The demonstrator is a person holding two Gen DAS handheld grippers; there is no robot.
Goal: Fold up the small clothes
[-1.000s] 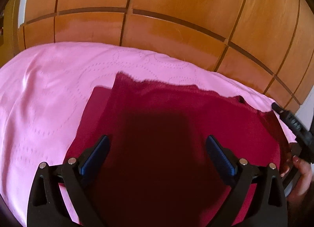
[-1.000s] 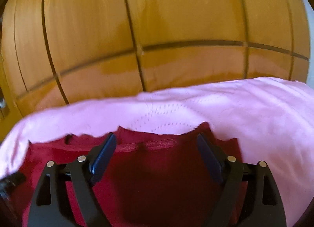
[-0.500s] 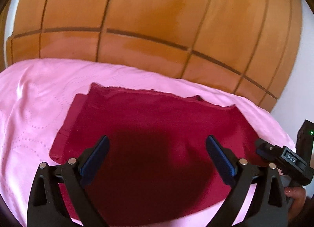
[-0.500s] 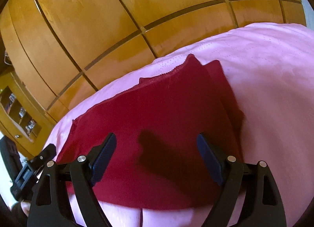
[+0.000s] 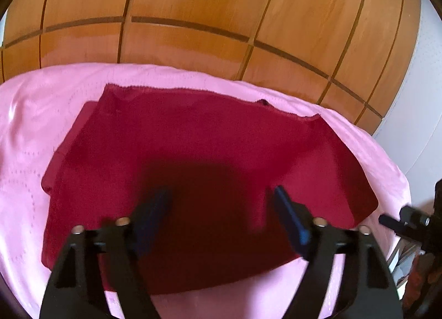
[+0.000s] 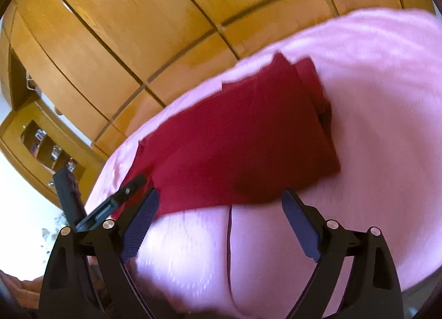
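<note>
Wooden panelling (image 5: 193, 15) close behind bed (image 5: 25, 125)

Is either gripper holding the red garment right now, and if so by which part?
Neither: left gripper and right gripper are open; red garment lies free.

Dark red garment (image 5: 210, 153), plain, lies on a pale pink bedspread (image 5: 25, 137) with faint dotted circle stitching. Glossy orange-brown wood panels (image 5: 193, 1), dark grooves.

a home bedroom: pink bedspread (image 5: 33, 131), glossy wooden wardrobe doors (image 5: 193, 1).
</note>
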